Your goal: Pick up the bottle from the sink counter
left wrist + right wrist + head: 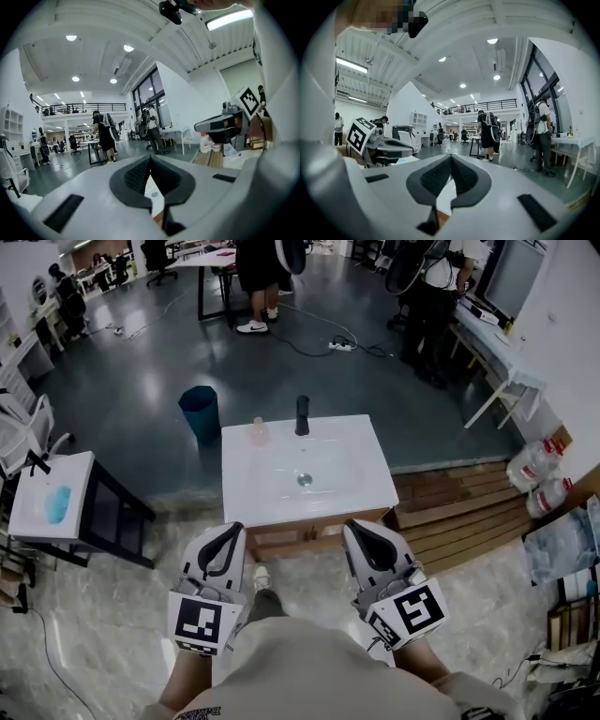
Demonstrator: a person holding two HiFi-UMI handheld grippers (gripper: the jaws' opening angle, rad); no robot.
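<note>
A small pale pink bottle (pixel 258 432) stands upright at the back left of the white sink counter (pixel 370 479), left of the black faucet (pixel 302 415). My left gripper (pixel 230 526) and right gripper (pixel 361 524) hang side by side in front of the counter's near edge, well short of the bottle. Both are shut with nothing between the pads. In the left gripper view the left gripper's (pixel 150 157) tips meet, with a sliver of the basin below them. The right gripper view shows the right gripper (pixel 451 155) the same way.
A blue bin (pixel 199 412) stands on the floor behind the counter. A black stand with a white tray (pixel 52 498) is at the left. Wooden planks (pixel 459 512) and water jugs (pixel 534 465) lie at the right. People stand at the far desks.
</note>
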